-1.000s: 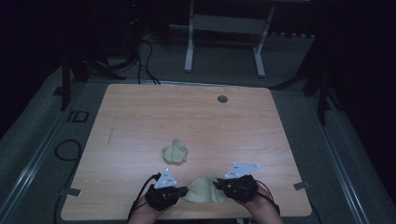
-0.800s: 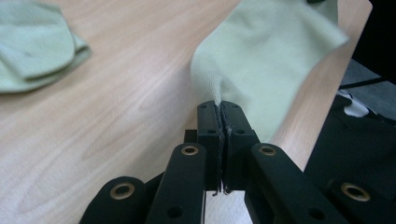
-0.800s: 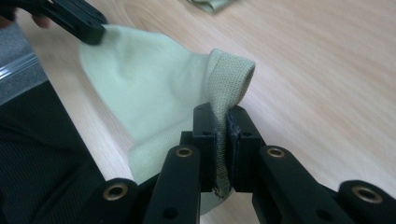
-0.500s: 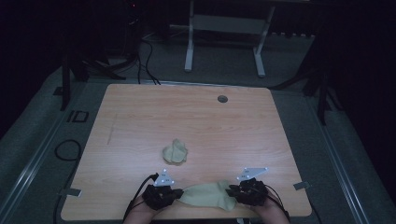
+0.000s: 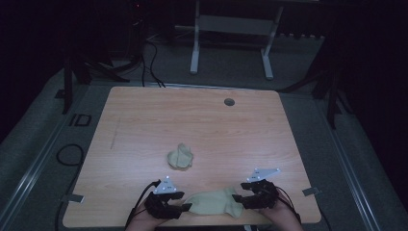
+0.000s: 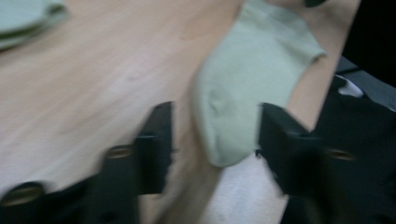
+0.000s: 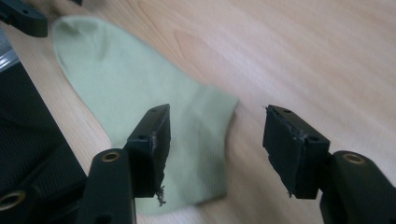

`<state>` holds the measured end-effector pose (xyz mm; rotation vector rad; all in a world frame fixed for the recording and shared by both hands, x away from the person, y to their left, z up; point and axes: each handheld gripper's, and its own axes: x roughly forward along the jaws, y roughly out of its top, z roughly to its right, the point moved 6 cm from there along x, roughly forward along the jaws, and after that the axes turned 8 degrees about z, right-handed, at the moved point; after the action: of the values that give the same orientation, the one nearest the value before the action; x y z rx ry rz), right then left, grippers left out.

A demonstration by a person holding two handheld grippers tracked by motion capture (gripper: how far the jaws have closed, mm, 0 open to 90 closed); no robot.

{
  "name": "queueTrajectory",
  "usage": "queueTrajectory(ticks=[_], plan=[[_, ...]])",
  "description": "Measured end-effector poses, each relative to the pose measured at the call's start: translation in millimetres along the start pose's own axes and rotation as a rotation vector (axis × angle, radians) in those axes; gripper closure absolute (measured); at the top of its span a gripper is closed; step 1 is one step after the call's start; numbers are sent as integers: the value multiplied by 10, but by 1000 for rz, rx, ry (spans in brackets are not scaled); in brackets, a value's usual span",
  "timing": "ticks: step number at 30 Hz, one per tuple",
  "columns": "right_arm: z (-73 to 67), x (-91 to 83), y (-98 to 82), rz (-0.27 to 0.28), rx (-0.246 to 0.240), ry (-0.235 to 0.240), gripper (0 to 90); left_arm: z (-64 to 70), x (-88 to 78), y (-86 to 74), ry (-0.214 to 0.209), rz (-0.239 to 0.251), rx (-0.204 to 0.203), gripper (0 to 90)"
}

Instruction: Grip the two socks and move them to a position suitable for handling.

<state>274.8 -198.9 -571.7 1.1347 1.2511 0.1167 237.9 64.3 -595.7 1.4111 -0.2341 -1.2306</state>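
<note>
A pale green sock [image 5: 214, 202] lies flat along the wooden table's [image 5: 202, 125] front edge. My left gripper [image 5: 186, 207] is at its toe end and my right gripper [image 5: 236, 198] at its cuff end. In the left gripper view the left gripper [image 6: 215, 135] has just been opening, and the sock's toe [image 6: 243, 88] lies loose between the jaws. In the right gripper view the right gripper [image 7: 217, 135] has also just been opening, with the cuff [image 7: 140, 93] under its left jaw and unpinched. A second, crumpled sock [image 5: 180, 156] sits mid-table.
A round cable hole [image 5: 229, 102] lies near the table's far edge. The flat sock reaches close to the front edge, beside the person's dark clothing [image 7: 32, 140]. Cables [image 5: 70, 155] lie on the floor to the left, and a white stand [image 5: 231, 29] rises beyond the table.
The sock, bunched between the grippers a second ago, was drawn out as the right gripper moved right. Both grippers have since let go of it and it lies flat.
</note>
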Motion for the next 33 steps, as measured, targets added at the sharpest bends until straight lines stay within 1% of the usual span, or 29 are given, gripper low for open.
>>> queueTrajectory(ticks=[1,2,3,4,5,6,7,8,10,12,13,15,17,18,19,20,21,22,23,24,25,26,27,30,33], plan=[[-6,-1,37,8,-7,4,385,-19,-31,9,9,13,-3,386],[-10,2,77,16,-11,7,386,-35,-58,21,13,27,-9,347],[-12,9,117,21,-14,6,386,-56,-87,29,27,34,-11,314],[-13,19,159,26,-19,4,386,-76,-116,33,38,41,-8,312],[-16,35,202,31,-25,7,386,-87,-141,34,35,48,-7,313],[-16,35,202,31,-25,7,386,-87,-141,34,35,48,-7,313],[-21,55,248,35,-31,7,387,-118,-188,24,40,62,4,313],[-35,103,342,40,-49,7,389,-128,-205,15,37,67,9,314],[-48,166,445,42,-60,13,389,-155,-232,-15,42,66,17,314],[-67,244,554,40,-77,21,390,-191,-253,-46,44,65,10,329],[-73,289,611,40,-83,27,391,-211,-256,-59,52,70,-4,333],[-92,382,727,37,-98,31,399,-244,-262,-86,56,68,-8,332],[-117,480,841,32,-117,36,401,-264,-265,-102,72,64,-9,332],[-117,480,841,32,-117,36,401,-264,-265,-102,72,64,-9,333],[-130,533,895,29,-124,38,402,-271,-275,-104,73,69,-14,333],[-152,639,1001,26,-132,47,402,-276,-278,-104,75,72,-9,333],[-163,694,1049,21,-135,61,404,-279,-280,-107,77,71,-8,333],[-164,755,1099,16,-138,61,406,-286,-279,-112,84,70,-9,333],[-162,814,1147,13,-146,53,410,-290,-279,-116,82,72,-9,333],[-162,814,1147,13,-146,53,410,-290,-279,-116,82,72,-9,333],[-162,872,1194,11,-149,52,412,-302,-281,-125,84,70,-8,333],[-158,992,1278,1,-144,48,420,-305,-284,-128,85,71,-7,333],[-157,1051,1316,-5,-149,46,420,-307,-285,-128,81,77,-14,333],[-164,1216,1417,-24,-162,34,421,-312,-287,-129,79,79,-13,332],[-173,1385,1489,-36,-153,26,421,-319,-276,-133,79,82,-17,332]])
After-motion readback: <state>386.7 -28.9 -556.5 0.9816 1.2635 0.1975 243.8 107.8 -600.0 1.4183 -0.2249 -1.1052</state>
